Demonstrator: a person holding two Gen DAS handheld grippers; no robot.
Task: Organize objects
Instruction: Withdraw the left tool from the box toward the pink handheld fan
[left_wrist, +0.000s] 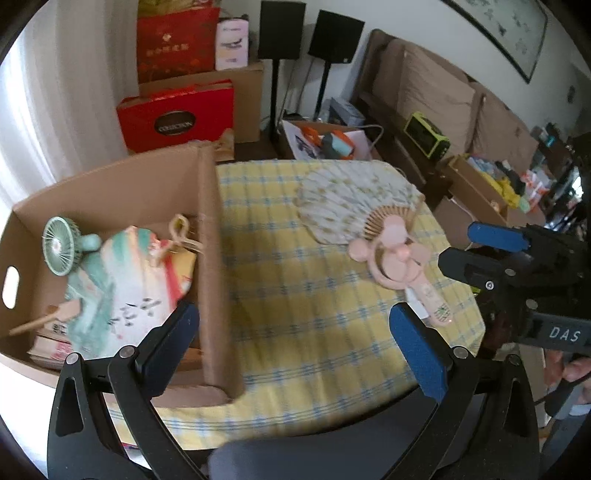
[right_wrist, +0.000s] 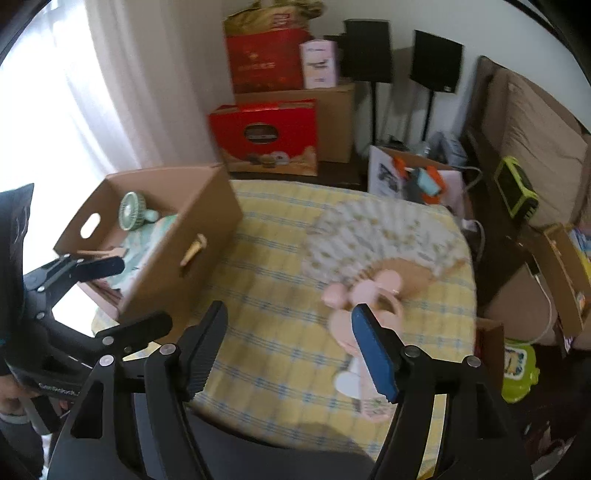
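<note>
From the left wrist, the left claw (left_wrist: 291, 338) is hanging spread and empty over the yellow checked table (left_wrist: 295, 295), the cardboard box (left_wrist: 210, 258) holding a green fan (left_wrist: 61, 245). From the right wrist, the right claw (right_wrist: 291, 350) is gaping, empty, the pink handheld fan (right_wrist: 364, 306) lying beside the folding fan (right_wrist: 380, 236)

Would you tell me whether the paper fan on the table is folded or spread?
Spread: the paper fan lies fanned open, ribs splayed.
</note>
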